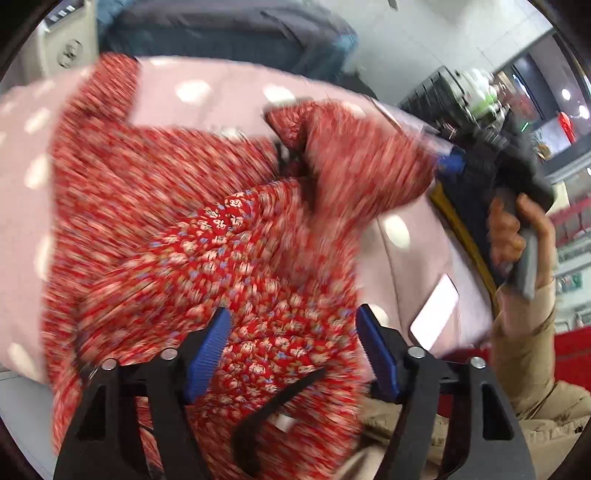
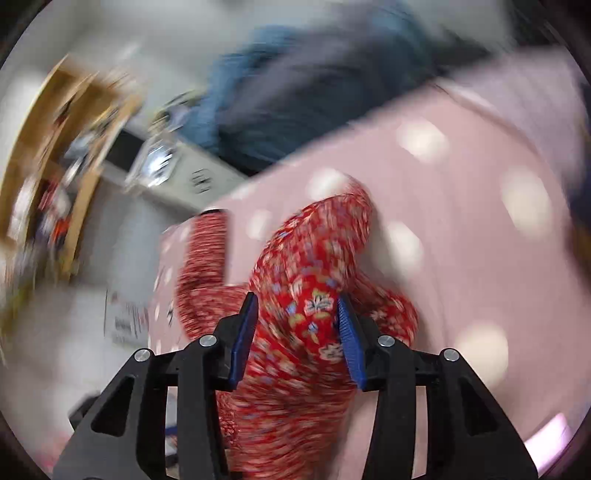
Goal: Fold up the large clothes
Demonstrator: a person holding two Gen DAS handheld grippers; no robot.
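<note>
A red garment (image 1: pixel 207 229) with a small flower print lies rumpled on the pink dotted cover (image 1: pixel 33 206). My left gripper (image 1: pixel 291 314) hangs over its near part, jaws apart, the cloth below and between the blue pads without being pinched. At the right, a hand (image 1: pixel 517 236) holds my right gripper (image 1: pixel 448 164), where a raised bunch of the garment hangs at its tip. In the right wrist view, the right gripper (image 2: pixel 296 299) stands open with a hump of the red garment (image 2: pixel 314 266) filling the gap between its pads. Both views are motion-blurred.
A dark blue and grey heap of cloth (image 1: pixel 229 33) lies beyond the cover. A pale flat rectangle (image 1: pixel 434 312) rests on the cover at the right. A beige sleeve (image 1: pixel 524 343) is at the right. A wooden shelf (image 2: pixel 48 155) and a white cabinet (image 2: pixel 199 177) stand at the left.
</note>
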